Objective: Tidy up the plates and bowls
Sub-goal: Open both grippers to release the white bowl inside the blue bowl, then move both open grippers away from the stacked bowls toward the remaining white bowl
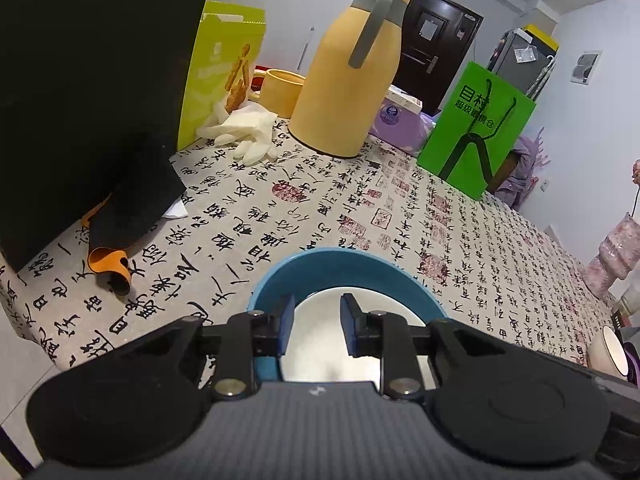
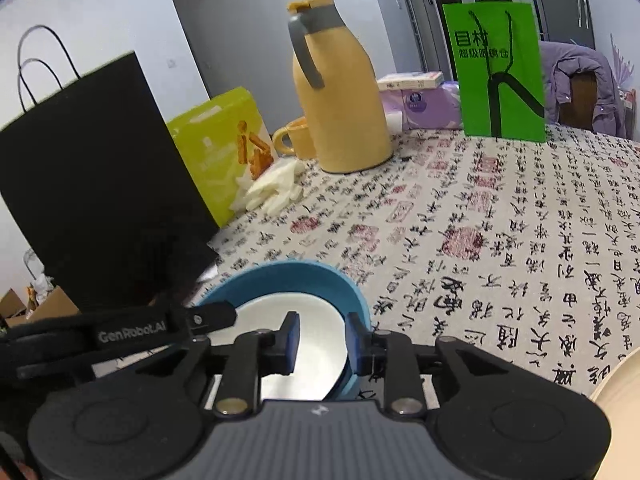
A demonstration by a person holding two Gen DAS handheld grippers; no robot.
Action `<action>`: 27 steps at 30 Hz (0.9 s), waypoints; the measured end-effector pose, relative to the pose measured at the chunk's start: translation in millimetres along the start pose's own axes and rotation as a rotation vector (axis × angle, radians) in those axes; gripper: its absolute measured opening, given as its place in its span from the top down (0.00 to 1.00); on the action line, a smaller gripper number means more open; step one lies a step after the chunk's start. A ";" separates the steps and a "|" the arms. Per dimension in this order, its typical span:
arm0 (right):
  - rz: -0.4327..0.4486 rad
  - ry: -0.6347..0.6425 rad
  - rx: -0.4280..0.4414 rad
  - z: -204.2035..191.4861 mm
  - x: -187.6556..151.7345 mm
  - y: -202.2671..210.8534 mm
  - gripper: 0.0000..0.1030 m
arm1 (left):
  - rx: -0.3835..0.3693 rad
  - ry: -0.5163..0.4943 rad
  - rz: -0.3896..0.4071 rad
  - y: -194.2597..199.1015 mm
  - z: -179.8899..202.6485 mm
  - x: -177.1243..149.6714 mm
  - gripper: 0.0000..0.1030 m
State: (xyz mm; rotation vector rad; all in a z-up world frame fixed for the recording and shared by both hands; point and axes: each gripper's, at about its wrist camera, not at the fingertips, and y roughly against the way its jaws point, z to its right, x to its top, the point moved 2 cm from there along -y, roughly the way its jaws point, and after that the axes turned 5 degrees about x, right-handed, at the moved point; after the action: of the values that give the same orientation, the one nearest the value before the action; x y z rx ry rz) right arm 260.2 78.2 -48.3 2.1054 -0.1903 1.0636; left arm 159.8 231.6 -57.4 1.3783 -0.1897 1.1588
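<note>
A blue bowl (image 1: 340,268) sits upright on the table (image 1: 460,240), mouth facing up, at the near edge at 6 o'clock in both views; being round, it has no long axis to speak of. Inside it lies a white dish (image 1: 384,304), also facing up. The left gripper (image 1: 318,326) straddles the bowl's left wall: one blue pad sits outside the rim, the other inside over the dish, the jaws narrow, though whether the pads press the wall cannot be told. The right gripper (image 2: 322,342) straddles the right wall the same way, its left pad above the dish, its right pad against the blue outside; a firm grip cannot be told either. From the right view, the left gripper's finger reaches in at 9 o'clock. A yellow jug (image 1: 352,76) stands at 12 o'clock, a green bag (image 1: 476,128) at 2 o'clock, a black bag (image 1: 80,80) at 10 o'clock.
</note>
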 end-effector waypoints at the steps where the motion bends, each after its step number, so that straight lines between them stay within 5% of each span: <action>1: 0.011 0.003 0.004 -0.5 0.6 2.9 0.76 | -0.005 0.001 0.004 1.5 0.3 0.1 0.72; 4: 0.045 0.003 0.014 1.4 1.6 12.9 0.73 | -0.009 -0.006 0.032 8.8 1.6 0.3 0.58; 6: 0.065 0.000 0.014 4.3 1.3 18.7 0.63 | -0.010 -0.015 0.061 15.4 2.4 0.5 0.46; 9: 0.098 0.003 0.010 8.7 -0.3 28.5 0.39 | -0.015 -0.022 0.102 23.9 2.4 1.1 0.26; 11: 0.118 0.013 0.012 10.1 -2.1 35.2 0.14 | -0.020 -0.027 0.132 29.9 1.8 0.5 0.16; 13: 0.134 0.021 0.014 11.0 -4.3 41.0 0.02 | -0.020 -0.032 0.157 35.1 1.8 -0.6 0.03; 27: 0.221 0.047 -0.013 14.5 -18.9 78.6 0.00 | -0.041 -0.053 0.315 71.5 3.1 -15.7 0.00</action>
State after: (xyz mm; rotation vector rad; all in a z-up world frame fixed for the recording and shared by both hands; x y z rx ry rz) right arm 222.8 9.4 -23.6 2.0802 -0.4136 1.2359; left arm 102.3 204.9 -20.7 1.3755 -0.4799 1.3699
